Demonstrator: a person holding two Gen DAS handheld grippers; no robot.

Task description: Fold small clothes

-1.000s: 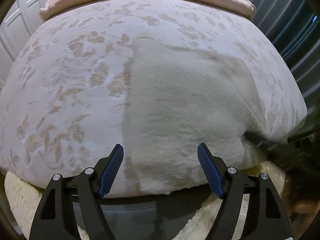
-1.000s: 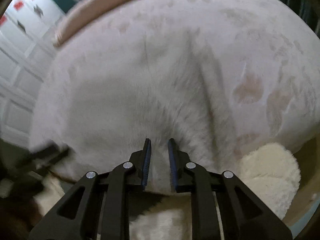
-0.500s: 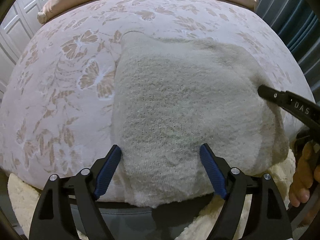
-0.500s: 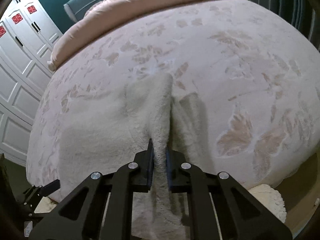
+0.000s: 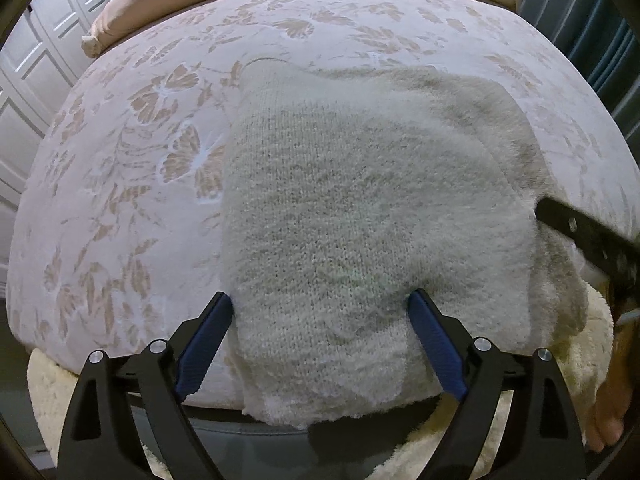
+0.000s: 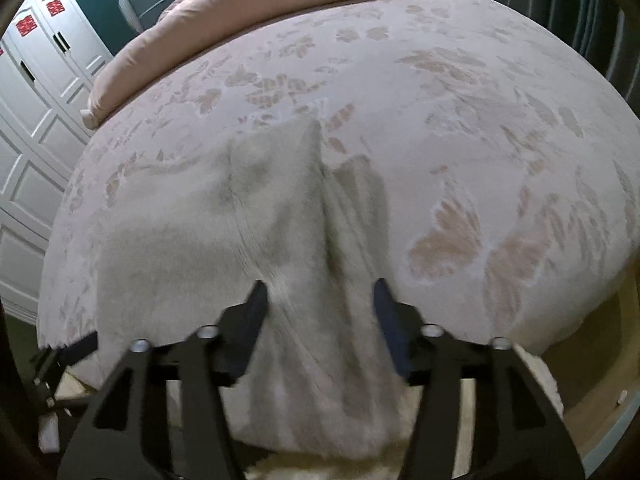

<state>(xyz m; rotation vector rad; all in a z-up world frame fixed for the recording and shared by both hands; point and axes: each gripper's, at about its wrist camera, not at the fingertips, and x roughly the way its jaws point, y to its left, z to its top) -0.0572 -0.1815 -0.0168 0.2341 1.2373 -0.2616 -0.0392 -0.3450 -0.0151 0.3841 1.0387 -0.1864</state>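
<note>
Left wrist: fuzzy cream knit garment (image 5: pixel 360 208) (folded) overhanging bed (image 5: pixel 120 208).

Dim indoor light, fisheye warp, motion blur

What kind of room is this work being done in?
Most likely a bedroom. The fuzzy knit garment lies on a bed with a floral cover, a rolled pink duvet sits at its far end, and white wardrobe doors stand beside it.

No legible text in either view. Red signs (image 6: pixel 25 26) at 10 o'clock on the white wardrobe doors (image 6: pixel 60 56) in the right wrist view (characters too small and blurred to read).
</note>
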